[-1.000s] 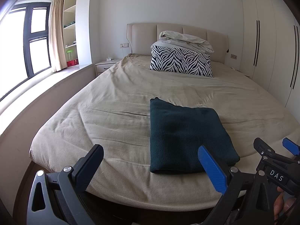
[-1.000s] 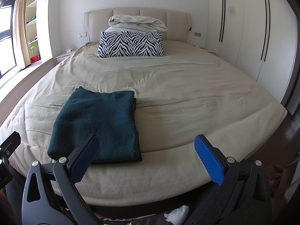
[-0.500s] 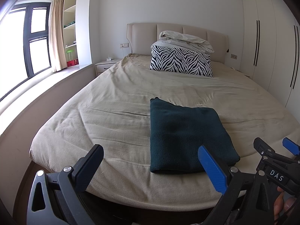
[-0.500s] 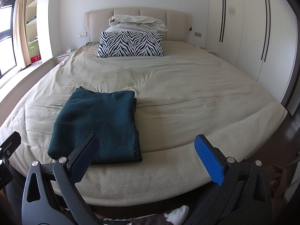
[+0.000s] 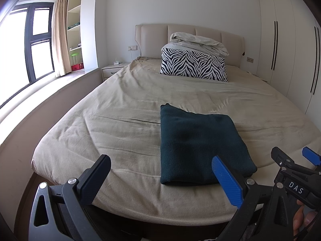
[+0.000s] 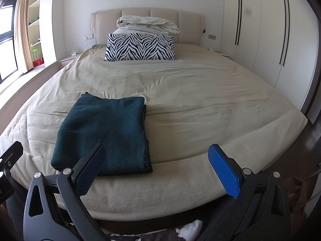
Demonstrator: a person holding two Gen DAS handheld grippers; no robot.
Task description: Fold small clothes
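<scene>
- Teal fleece garment (image 6: 104, 132) lies folded into a neat rectangle near the foot edge of the bed (image 6: 200, 104).
- Left gripper (image 5: 160, 177) and right gripper (image 6: 158, 166): both spread wide, empty, held off the foot of the bed.
- Fold looks finished; next move is probably setting it aside or fetching another piece.

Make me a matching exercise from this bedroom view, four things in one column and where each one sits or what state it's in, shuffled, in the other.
Things
1. dark teal folded fleece garment
2. black-and-white zebra-striped pillow
3. crumpled off-white duvet
4. right tool

Places or states
A. piled on top of the striped pillow, against the headboard
B. open, holding nothing, at the foot of the bed
C. lying flat near the bed's foot edge
D. standing at the head of the beige bed cover

Pairs: 1-C, 2-D, 3-A, 4-B
</scene>
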